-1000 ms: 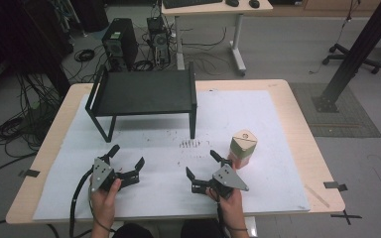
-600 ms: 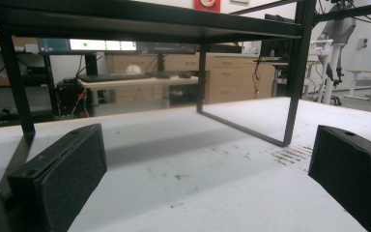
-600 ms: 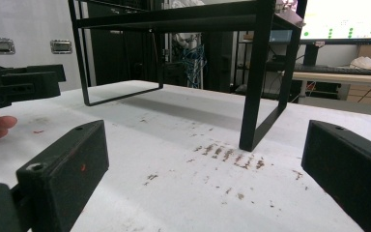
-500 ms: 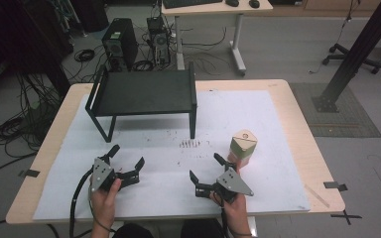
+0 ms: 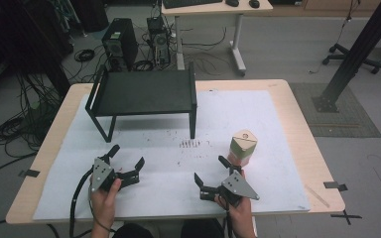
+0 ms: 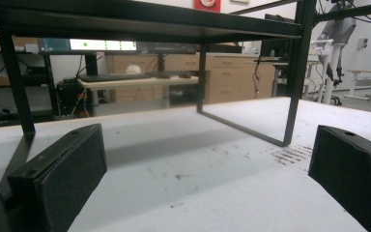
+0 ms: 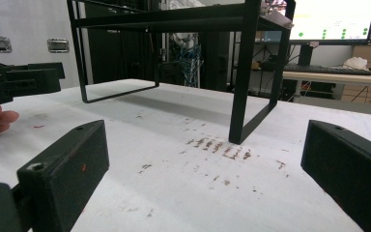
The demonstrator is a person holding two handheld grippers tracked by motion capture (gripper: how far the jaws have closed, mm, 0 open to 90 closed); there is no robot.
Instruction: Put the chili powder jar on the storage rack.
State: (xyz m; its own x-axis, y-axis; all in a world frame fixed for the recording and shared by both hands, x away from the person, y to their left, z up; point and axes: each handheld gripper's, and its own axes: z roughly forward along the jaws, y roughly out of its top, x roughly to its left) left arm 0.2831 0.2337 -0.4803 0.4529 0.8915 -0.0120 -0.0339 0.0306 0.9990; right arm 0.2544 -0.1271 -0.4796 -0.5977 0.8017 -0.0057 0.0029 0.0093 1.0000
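The small tan-topped carton (image 5: 241, 147) stands upright on the white sheet (image 5: 278, 124), long axis vertical, just beyond the right gripper (image 5: 211, 177), whose jaws are spread wide on nothing. The left gripper (image 5: 127, 164) is likewise spread. Its own view shows the black rack (image 6: 290, 72) from underneath.

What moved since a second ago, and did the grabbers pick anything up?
The right gripper slid a little to the right, toward the small box, jaws open and empty. Nothing was picked up or let go. The left gripper stayed put, open too. The box and the black shelf did not move.
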